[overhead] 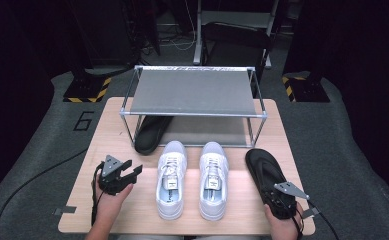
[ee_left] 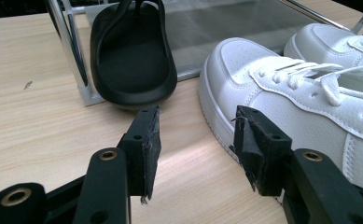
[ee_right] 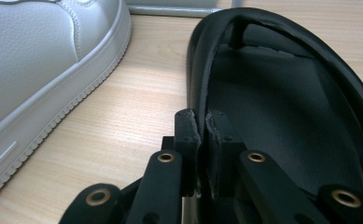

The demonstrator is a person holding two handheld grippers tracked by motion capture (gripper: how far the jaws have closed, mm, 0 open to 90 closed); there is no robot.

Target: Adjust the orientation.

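Pinching the heel rim of the black slipper point(ee_right: 282, 116) is how the right gripper point(ee_right: 202, 140) is engaged: its jaws are pressed together on the thin side wall at the slipper's near end, a hold that would let the whole thing be lifted by its edge without the sole being squeezed. In the high view this slipper point(overhead: 265, 170) lies at the right of the counter point(overhead: 82, 200), just beside the right white sneaker point(overhead: 213, 180) and near the front right leg of the shoe rack point(overhead: 192, 92). Its mate, the second black slipper point(overhead: 152, 132), is already tucked partly under the rack at the left, toe inward on the lower tier — so the held one is judged to be bound for the same tier, to make the pair. The left gripper point(ee_left: 195, 140) is kept spread and empty, low over the counter, with the left white sneaker point(ee_left: 286, 98) just beside one pad; it is judged to be waiting there for that sneaker's turn. Both sneakers are set side by side, toes toward the rack — probably staged for the shelf, which is bare.
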